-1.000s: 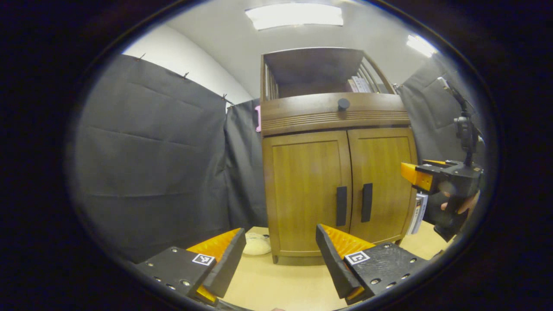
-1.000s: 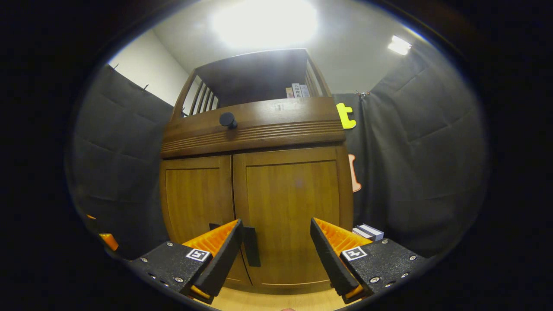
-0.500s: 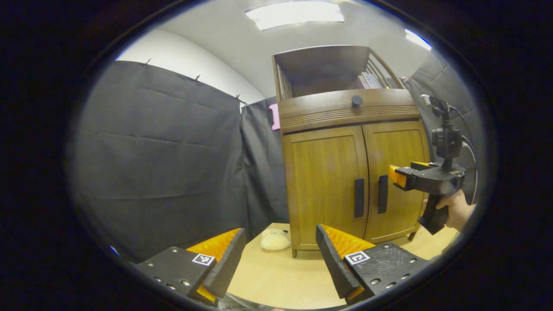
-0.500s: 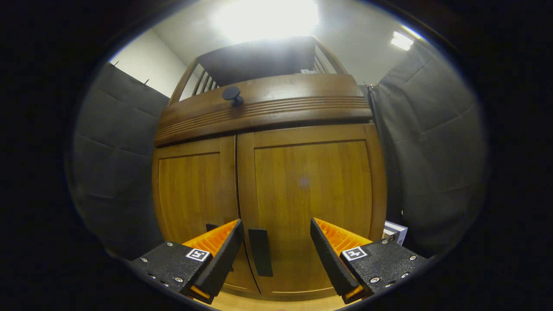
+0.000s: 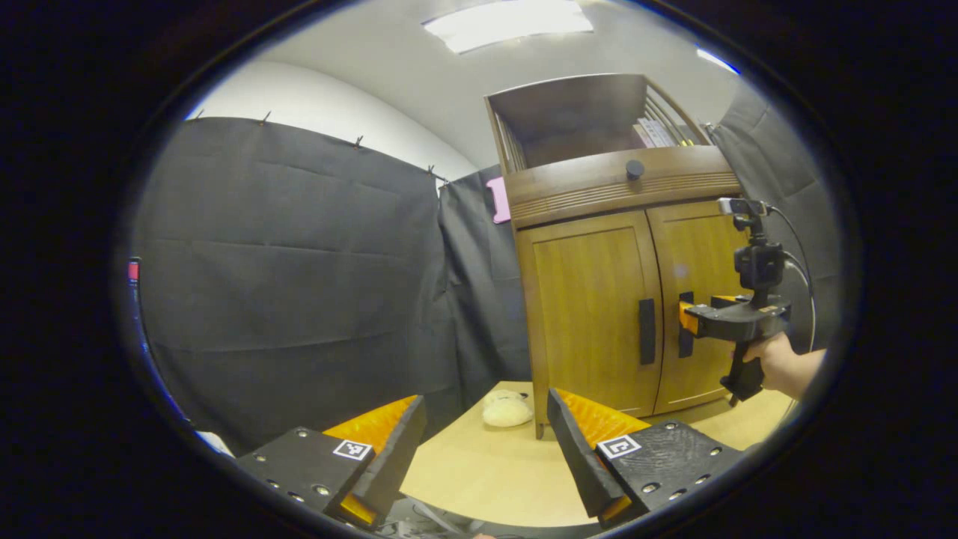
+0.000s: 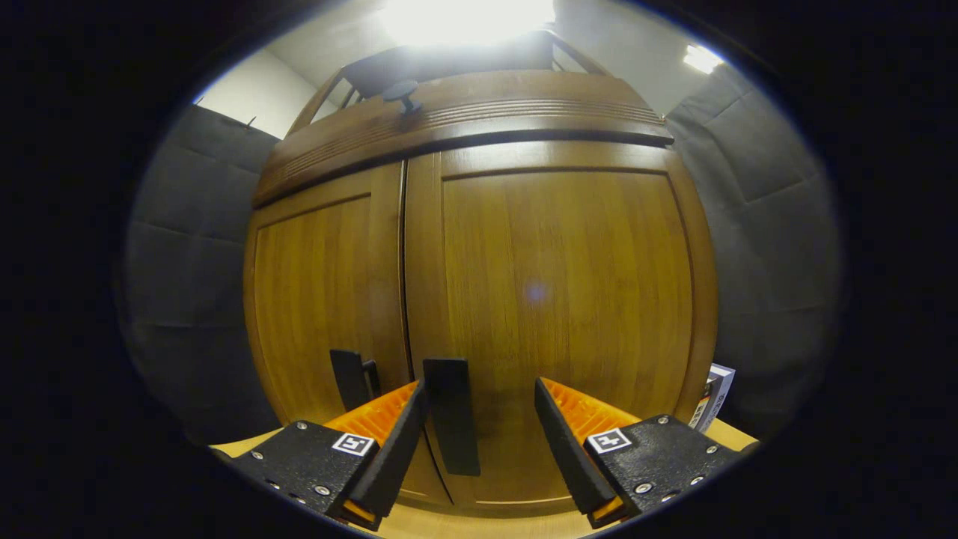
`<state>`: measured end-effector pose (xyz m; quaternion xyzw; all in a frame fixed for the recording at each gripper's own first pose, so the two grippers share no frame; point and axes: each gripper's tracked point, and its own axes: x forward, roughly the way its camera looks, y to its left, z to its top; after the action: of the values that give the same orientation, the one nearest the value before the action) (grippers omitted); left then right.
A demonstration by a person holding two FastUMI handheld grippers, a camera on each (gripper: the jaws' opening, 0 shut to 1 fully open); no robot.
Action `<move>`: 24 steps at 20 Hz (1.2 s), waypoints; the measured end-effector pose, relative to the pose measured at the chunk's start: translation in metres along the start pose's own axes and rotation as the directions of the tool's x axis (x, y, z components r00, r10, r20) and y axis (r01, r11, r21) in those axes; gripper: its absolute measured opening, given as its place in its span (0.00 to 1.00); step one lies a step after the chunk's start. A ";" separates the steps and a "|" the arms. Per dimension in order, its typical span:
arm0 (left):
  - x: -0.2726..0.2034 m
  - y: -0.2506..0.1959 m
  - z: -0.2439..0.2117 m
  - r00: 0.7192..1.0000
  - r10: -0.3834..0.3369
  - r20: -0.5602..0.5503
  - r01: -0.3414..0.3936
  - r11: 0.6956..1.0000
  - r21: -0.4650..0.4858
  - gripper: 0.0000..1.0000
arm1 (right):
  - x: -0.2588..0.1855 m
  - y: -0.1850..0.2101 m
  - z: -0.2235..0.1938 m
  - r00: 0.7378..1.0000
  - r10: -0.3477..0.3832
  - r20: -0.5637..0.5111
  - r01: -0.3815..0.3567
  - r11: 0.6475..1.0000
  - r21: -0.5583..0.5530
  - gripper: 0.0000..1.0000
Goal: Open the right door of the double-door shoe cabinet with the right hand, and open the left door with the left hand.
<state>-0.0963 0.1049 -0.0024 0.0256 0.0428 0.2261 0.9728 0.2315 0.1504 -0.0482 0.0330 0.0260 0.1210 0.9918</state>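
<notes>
Tongs (image 6: 479, 442) spread wide against the closed right door (image 6: 561, 299) — its dark handle (image 6: 451, 415) beside the left finger.

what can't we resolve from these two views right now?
- Cabinet interior: both views, right door and left door are shut.
- Right door handle contact: right gripper view, a finger overlaps its edge; touching or not is unclear.
- Books on the top shelf: left gripper view, too small.
- Pale lump beside the cabinet: left gripper view, too small to identify.
</notes>
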 end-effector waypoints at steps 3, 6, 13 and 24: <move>-0.001 0.002 0.000 1.000 0.020 -0.004 -0.020 1.000 0.004 0.93 | 0.005 0.008 -0.005 1.000 0.006 -0.028 -0.006 1.000 0.000 0.77; -0.004 0.004 0.003 1.000 0.031 0.001 -0.031 0.999 0.005 0.99 | 0.007 0.014 -0.009 0.998 0.005 -0.059 -0.005 1.000 -0.002 0.64; -0.003 0.004 0.000 0.999 0.032 0.000 -0.032 0.999 -0.007 0.93 | 0.007 0.027 -0.016 0.994 0.008 -0.105 -0.008 1.000 0.002 0.36; 0.001 -0.004 0.004 0.998 -0.057 0.029 0.058 0.998 -0.026 0.93 | 0.006 0.030 -0.015 0.991 0.036 -0.132 -0.032 0.999 0.029 0.27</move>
<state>-0.0937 0.1013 0.0011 0.0145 0.0266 0.1984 0.9797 0.2293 0.1823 -0.0611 0.0388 0.0929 0.1395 0.9851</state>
